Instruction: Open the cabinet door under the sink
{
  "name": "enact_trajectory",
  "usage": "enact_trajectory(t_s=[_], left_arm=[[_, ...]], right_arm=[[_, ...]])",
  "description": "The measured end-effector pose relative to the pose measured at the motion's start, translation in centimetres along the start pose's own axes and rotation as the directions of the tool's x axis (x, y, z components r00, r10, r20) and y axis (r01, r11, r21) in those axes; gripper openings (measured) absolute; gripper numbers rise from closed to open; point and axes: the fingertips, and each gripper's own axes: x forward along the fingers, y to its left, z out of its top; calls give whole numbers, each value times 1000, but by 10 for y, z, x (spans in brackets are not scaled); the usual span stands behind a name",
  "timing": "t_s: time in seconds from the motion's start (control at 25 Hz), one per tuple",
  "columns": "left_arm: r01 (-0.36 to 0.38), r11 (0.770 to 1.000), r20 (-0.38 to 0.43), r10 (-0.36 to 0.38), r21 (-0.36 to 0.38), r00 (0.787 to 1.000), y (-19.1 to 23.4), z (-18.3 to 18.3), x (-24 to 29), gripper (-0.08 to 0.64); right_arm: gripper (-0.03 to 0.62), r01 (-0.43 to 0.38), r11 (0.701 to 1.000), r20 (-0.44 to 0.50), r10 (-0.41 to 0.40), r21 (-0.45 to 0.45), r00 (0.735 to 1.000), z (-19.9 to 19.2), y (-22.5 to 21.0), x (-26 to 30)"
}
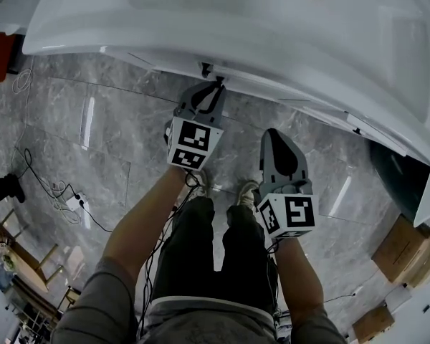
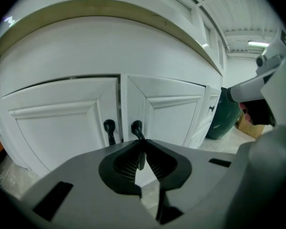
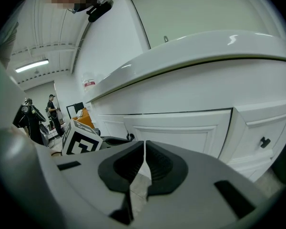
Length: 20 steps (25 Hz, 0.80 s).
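Under the white sink (image 1: 272, 20) the cabinet has two white panelled doors, a left door (image 2: 57, 123) and a right door (image 2: 167, 113), each with a black handle near the middle seam. My left gripper (image 2: 141, 144) is shut on the right door's handle (image 2: 136, 128); the left door's handle (image 2: 109, 128) stands free beside it. In the head view the left gripper (image 1: 216, 86) reaches under the sink's front edge. My right gripper (image 1: 272, 136) hangs lower and to the right, away from the cabinet. Its jaws (image 3: 144, 147) are shut with nothing between them.
A dark green bin (image 2: 226, 113) stands right of the cabinet, with cardboard boxes (image 1: 405, 249) on the marble floor beyond. Cables (image 1: 64, 192) trail across the floor at the left. A drawer front with a small black knob (image 3: 264, 142) lies right of the doors. People (image 3: 51, 109) stand far off.
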Motion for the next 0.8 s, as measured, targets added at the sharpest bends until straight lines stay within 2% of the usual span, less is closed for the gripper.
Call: enact_trajectory(t_s=[0.2,0.44,0.8], left_arm=[[-23,1000,-27,23,3,999,-15,-12,-17,47],[-55,998,-70,53,-20,996,-39,-27,-41,44],[-94,995,-95,91,-29,991,-75,-44,-66,43]], right_arm=[[34,6,1000,-16,-6,4,1000,-12,0,-17],[34,3,1000,11,-3,3,1000,-12,2,-46],[34,-6,1000,-9,6,0,1000,-34,-4,-94]])
